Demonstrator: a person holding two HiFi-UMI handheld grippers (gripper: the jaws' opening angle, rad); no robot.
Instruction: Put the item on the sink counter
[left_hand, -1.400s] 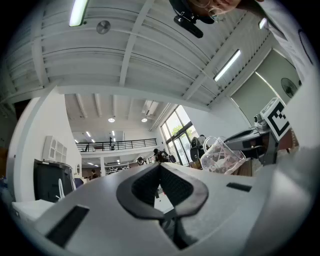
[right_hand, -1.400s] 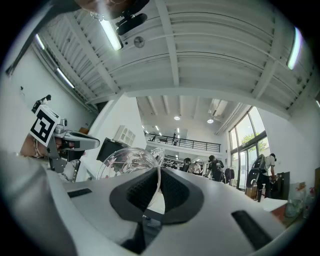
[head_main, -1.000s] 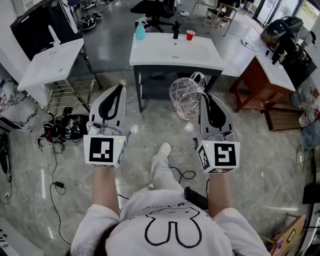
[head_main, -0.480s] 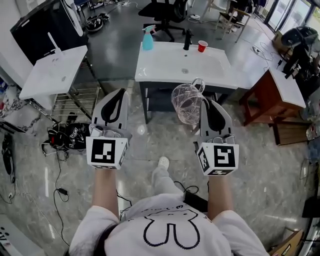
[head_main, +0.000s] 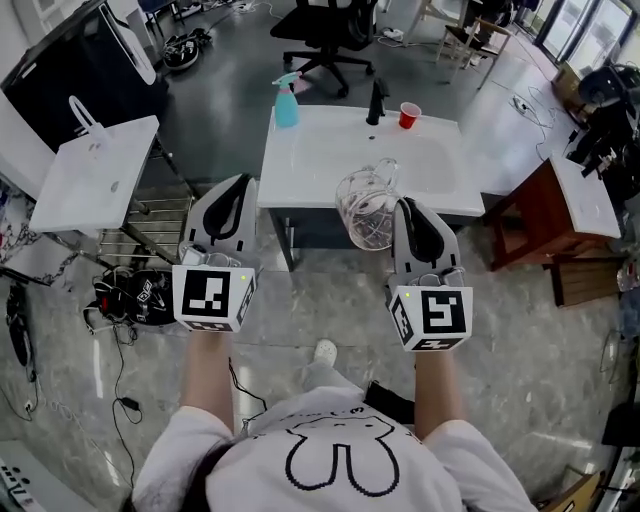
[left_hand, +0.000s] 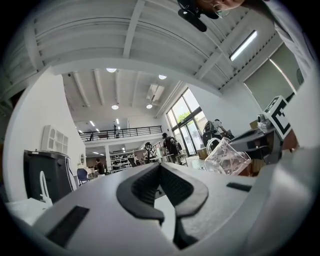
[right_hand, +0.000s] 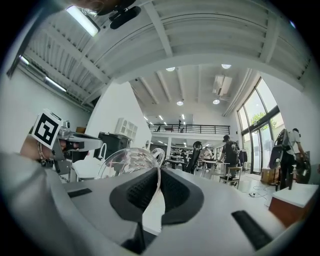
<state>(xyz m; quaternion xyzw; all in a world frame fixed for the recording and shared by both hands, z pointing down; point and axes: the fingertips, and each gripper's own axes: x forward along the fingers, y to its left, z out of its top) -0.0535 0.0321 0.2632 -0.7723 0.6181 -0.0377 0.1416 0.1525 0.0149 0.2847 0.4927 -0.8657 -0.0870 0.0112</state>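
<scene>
Where its pads meet, the right claw (right_hand: 157, 172) is clenched on the thin clear wall of a jug (right_hand: 127, 159); only that narrow strip is pinched.

Jug: transparent, with a handle, empty as far as shows. It is carried in the air, its body off to the left of the claw. From the head camera it lies over the near edge of the sink tabletop (head_main: 300, 185), not yet set down.

Left claw (left_hand: 160, 169): closed, nothing between the pads, level beside the right one.

Tabletop: white, with basin (head_main: 405, 165); tap (head_main: 377, 100), spray bottle (head_main: 286, 103) and red cup (head_main: 408, 115) along the back.

Hazards, as judged:
- The smooth wall may slide or swivel in so slight a pinch.
- The base may knock the front edge if lowered early.
- A release over the basin slope, or too near the edge, may tip it.
</scene>
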